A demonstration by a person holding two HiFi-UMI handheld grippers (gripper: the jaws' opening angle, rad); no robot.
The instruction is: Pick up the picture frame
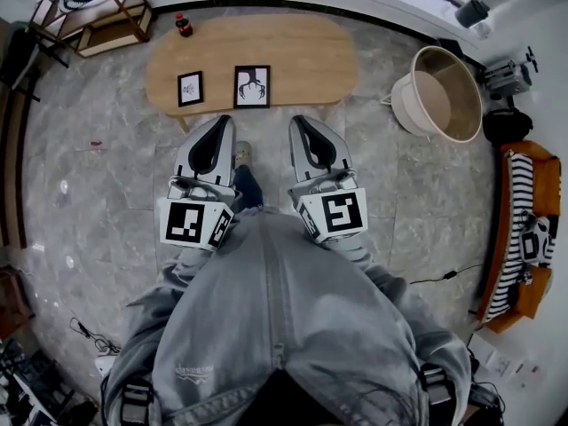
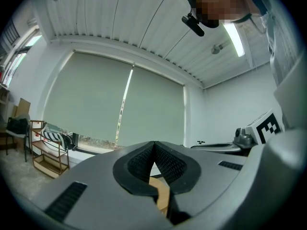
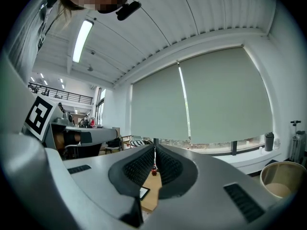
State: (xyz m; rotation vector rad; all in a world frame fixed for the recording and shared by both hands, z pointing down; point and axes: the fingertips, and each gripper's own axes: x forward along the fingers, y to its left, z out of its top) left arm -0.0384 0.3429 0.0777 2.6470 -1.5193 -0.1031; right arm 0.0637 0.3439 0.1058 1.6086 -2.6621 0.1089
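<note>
Looking down from the head camera, a person in grey denim stands on a grey stone floor (image 1: 98,193), holding a gripper in each hand, side by side and pointing at a low oval wooden table (image 1: 302,56) just beyond them. The left gripper (image 1: 223,119) has its jaws pressed together with nothing between them. The right gripper (image 1: 298,121) is likewise closed and empty.

Two black picture frames sit on the near left part of the table. The smaller picture frame (image 1: 190,88) is on the left and the larger picture frame (image 1: 252,86) just to its right, apart from each other. Both are close to the gripper tips but neither is touched. A small dark bottle with a red cap (image 1: 184,25) stands at the table's far left edge. A round pale basket (image 1: 406,105) sits on the floor to the right of the table.
</note>
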